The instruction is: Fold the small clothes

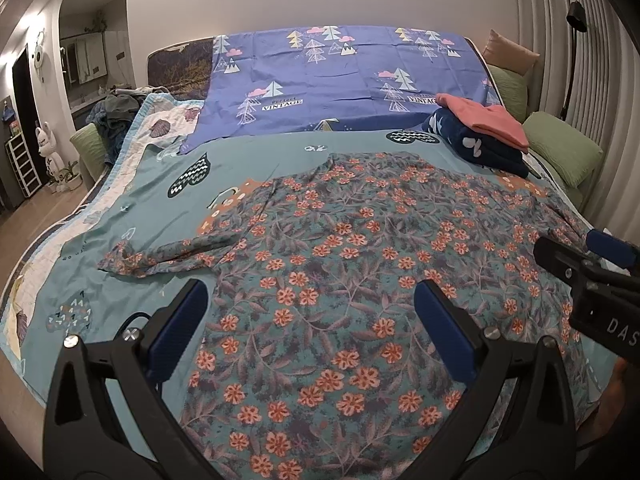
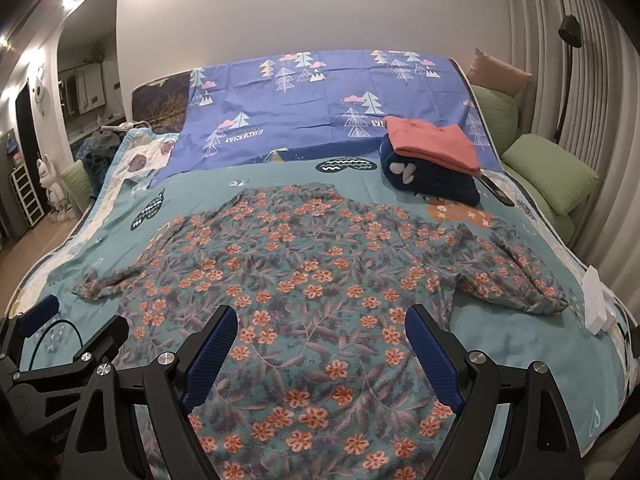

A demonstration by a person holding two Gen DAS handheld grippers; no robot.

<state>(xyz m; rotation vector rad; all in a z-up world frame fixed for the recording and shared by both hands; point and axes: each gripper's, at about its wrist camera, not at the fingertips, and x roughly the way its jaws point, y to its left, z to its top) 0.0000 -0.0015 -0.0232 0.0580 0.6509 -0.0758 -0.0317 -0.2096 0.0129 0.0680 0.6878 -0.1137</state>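
A: The left wrist view showed the floral shirt (image 1: 340,248) spread flat on the teal bedspread (image 1: 156,184), its left sleeve (image 1: 168,254) bunched and lying out to the side. What did the right wrist view add?

B: It showed the shirt's other sleeve (image 2: 516,276) stretched toward the bed's right edge, and a white object (image 2: 598,300) lying just beyond the cuff. Both views took in the folded pink garment (image 2: 432,140) stacked on a folded navy one (image 2: 428,180) at the far right, in front of the purple tree-print sheet (image 2: 320,96).

A: And the grippers?

B: The left gripper (image 1: 312,316) hovered low over the shirt's near hem, pointing forward up the bed, its blue-padded fingers (image 1: 180,328) set wide apart with nothing between them. The right gripper (image 2: 320,340) sat beside it in the same attitude, fingers (image 2: 434,356) spread wide and gripping nothing.

A: Did each camera catch the other tool?

B: Yes. The right gripper's black body entered the left view at its right edge, and the left one showed at the lower left of the right view. Whether either touched the cloth could not be told.
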